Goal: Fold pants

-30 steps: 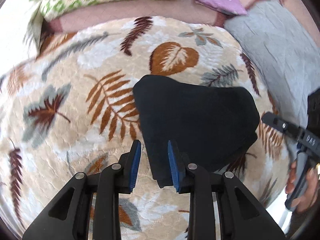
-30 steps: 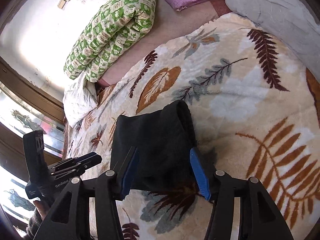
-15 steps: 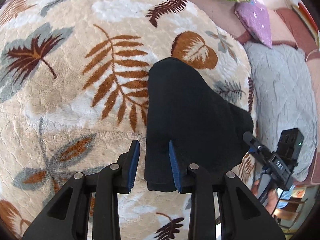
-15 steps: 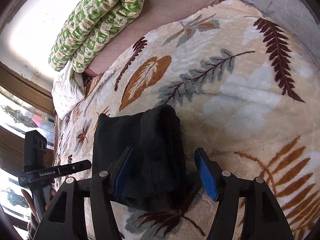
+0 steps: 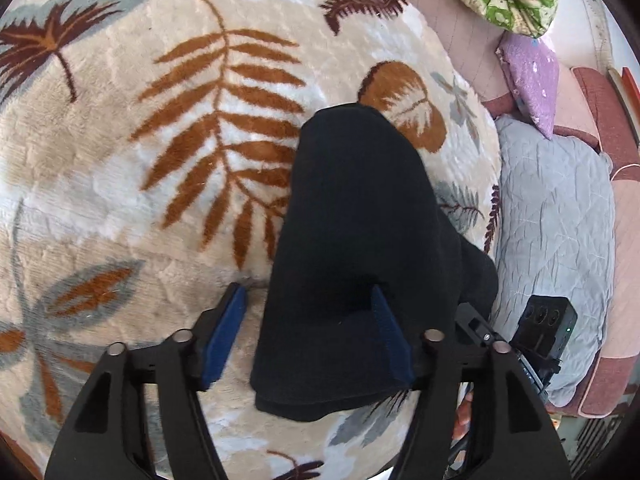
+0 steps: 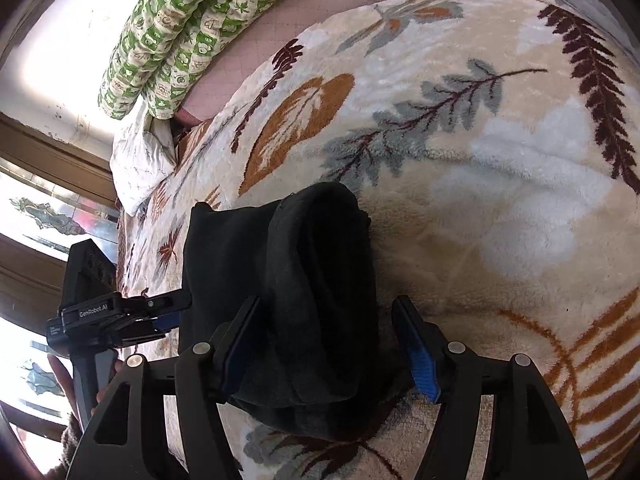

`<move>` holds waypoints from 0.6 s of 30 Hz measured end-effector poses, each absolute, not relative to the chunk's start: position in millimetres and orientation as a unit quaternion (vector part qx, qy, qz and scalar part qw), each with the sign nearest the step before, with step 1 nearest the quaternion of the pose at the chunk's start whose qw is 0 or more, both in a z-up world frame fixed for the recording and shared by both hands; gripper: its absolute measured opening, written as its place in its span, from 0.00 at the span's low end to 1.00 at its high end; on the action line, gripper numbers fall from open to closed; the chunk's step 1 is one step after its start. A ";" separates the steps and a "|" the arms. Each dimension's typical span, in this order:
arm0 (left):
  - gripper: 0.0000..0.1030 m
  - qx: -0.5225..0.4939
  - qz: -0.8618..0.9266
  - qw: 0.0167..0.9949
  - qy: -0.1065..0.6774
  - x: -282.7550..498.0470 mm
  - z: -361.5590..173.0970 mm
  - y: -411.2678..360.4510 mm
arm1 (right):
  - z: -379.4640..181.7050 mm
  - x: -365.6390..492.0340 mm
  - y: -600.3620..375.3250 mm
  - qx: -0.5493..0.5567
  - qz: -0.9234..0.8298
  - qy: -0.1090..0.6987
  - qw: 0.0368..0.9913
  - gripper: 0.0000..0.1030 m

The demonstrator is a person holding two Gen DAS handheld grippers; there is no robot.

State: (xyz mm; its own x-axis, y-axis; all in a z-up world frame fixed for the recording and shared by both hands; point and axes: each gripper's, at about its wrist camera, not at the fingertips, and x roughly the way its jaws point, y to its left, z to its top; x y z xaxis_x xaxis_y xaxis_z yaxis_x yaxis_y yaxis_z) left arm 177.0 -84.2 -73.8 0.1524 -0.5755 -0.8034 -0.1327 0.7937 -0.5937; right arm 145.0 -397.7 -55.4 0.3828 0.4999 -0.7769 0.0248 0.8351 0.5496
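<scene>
Your black pants (image 5: 360, 248) lie folded on the leafy blanket (image 5: 120, 184), long side pointing away from you. Both tongs, left (image 5: 308, 344) and right (image 6: 332, 344), are opening, one at each near corner, pads off the cloth.

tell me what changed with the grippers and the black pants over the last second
The left gripper let go: its jaws, narrow a second ago, are opening, the black pants loose between them. The right gripper is opening a little wider too, the pants' folded edge between its pads. Both came down closer. The pants stayed folded on the leaf-print blanket.
</scene>
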 end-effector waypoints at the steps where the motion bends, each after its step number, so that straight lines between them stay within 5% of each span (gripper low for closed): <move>1: 0.72 -0.283 -0.158 0.707 0.628 176.8 -73.2 -86.7 | -56.3 144.9 -399.2 0.250 0.153 0.534 0.793 0.66; 4: 0.72 -0.284 -0.182 0.705 0.624 176.9 -73.8 -94.7 | -60.1 144.2 -404.8 0.268 0.162 0.530 0.788 0.66; 6: 0.52 -0.271 -0.181 0.712 0.622 174.3 -72.0 -97.4 | -61.4 144.1 -406.5 0.274 0.168 0.528 0.786 0.66; 9: 0.28 -0.264 -0.184 0.717 0.618 173.2 -72.9 -96.8 | -59.7 145.4 -402.7 0.242 0.166 0.538 0.791 0.53; 13: 0.20 -0.297 -0.201 0.706 0.610 170.7 -77.6 -86.7 | -57.8 145.1 -401.6 0.216 0.148 0.541 0.799 0.34; 18: 0.17 -0.289 -0.223 0.724 0.586 160.1 -64.5 -81.3 | -57.0 133.3 -400.0 0.235 0.145 0.520 0.809 0.29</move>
